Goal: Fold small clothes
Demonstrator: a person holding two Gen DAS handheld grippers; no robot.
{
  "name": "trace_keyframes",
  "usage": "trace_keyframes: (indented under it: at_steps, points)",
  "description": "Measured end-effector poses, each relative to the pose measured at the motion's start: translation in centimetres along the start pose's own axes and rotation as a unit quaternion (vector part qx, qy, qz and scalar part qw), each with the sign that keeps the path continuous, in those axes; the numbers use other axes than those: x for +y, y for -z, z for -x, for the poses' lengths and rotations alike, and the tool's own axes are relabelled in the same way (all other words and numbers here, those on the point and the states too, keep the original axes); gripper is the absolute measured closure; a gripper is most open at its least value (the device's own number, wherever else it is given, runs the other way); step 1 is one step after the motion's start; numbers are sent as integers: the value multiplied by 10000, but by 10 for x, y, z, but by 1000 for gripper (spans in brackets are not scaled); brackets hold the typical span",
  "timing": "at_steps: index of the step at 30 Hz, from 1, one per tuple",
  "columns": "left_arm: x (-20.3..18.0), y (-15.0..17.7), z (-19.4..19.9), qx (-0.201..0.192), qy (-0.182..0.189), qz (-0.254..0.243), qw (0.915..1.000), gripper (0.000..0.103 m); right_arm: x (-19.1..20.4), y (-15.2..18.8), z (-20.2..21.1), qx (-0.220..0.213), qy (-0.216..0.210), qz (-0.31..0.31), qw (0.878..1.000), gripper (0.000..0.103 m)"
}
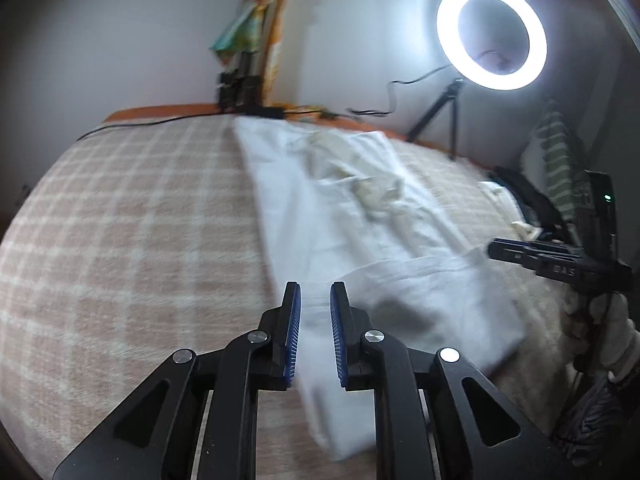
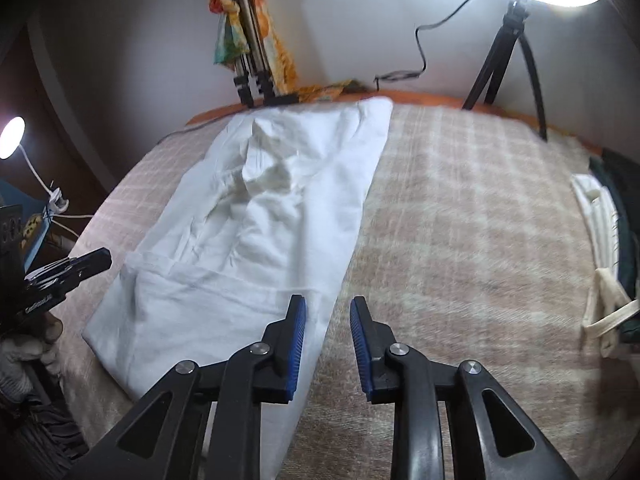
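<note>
A white garment [image 1: 360,240] [image 2: 260,220] lies lengthwise on a pink-and-cream checked blanket [image 1: 140,220] [image 2: 460,220], rumpled in its middle, with its near end folded over. My left gripper [image 1: 315,286] hovers over the garment's near left edge, blue pads apart and nothing between them. My right gripper [image 2: 328,300] hangs over the garment's near right edge, jaws apart and empty. Each gripper also shows in the other's view: the right gripper [image 1: 520,254] at the right, the left gripper [image 2: 80,266] at the left, both held by gloved hands.
A lit ring light [image 1: 448,36] on a black tripod [image 2: 496,60] stands at the far right of the bed. Another tripod draped in colourful cloth [image 1: 244,68] [image 2: 248,60] stands behind the garment. Folded clothes [image 2: 596,216] are stacked at the right edge. A small lamp [image 2: 12,136] glows at left.
</note>
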State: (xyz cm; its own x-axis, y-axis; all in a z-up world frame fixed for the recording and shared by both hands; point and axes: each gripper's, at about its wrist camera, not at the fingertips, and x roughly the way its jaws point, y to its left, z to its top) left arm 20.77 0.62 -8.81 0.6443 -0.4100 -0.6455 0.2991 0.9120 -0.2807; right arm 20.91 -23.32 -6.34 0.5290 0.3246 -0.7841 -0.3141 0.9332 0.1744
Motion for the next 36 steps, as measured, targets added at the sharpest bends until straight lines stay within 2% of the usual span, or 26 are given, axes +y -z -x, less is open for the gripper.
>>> trace_keyframes:
  at_steps: [3, 6, 9, 11, 13, 16, 19, 22, 24, 25, 27, 29, 30, 33, 36]
  points:
    - [-23, -1, -7, 112, 431, -284, 9986, 90, 13, 1, 1, -85, -500, 106, 9987, 78]
    - [-47, 2, -18, 281, 606, -676, 9955, 90, 30, 5, -9, 49, -587, 396, 9975, 78]
    - [-61, 6, -33, 479, 393, -1071, 9923, 90, 35, 13, -22, 295, -251, 592, 9975, 79]
    - [-57, 8, -42, 617, 93, -1134, 9916, 90, 28, 16, -28, 381, -74, 509, 9980, 86]
    - [-43, 9, -46, 690, -282, -1067, 9915, 90, 19, 15, -25, 344, 25, 391, 9986, 87]
    - [-25, 9, -42, 610, -498, -901, 9928, 90, 10, 15, -19, 313, 48, 231, 9992, 86]
    - [-20, 10, -38, 561, -767, -1021, 9902, 90, 3, 14, -13, 272, 254, 195, 9991, 83]
    - [-10, 6, -32, 538, -750, -824, 9923, 90, -11, 8, -3, 112, 190, -76, 9997, 81]
    - [-5, 0, -29, 496, -752, -744, 9932, 89, -19, 4, 4, 20, 117, -212, 9997, 76]
    - [-2, -3, -28, 457, -699, -680, 9942, 89, -21, 2, 6, -14, 101, -224, 9997, 71]
    - [6, -11, -25, 423, -479, -450, 9969, 83, -22, -1, 9, -87, 98, -204, 9997, 67]
    - [11, -19, -24, 355, -393, -251, 9983, 59, -22, -6, 6, -110, 75, -203, 9997, 65]
    - [14, -24, -23, 297, -369, -168, 9987, 56, -22, -8, 4, -93, 58, -213, 9997, 65]
    - [22, -41, -26, 287, -171, 27, 9994, 56, -26, -16, -7, -103, -39, -236, 9997, 59]
    - [29, -57, -38, 354, -124, -2, 9993, 56, -35, -24, -19, -63, -120, -404, 9991, 58]
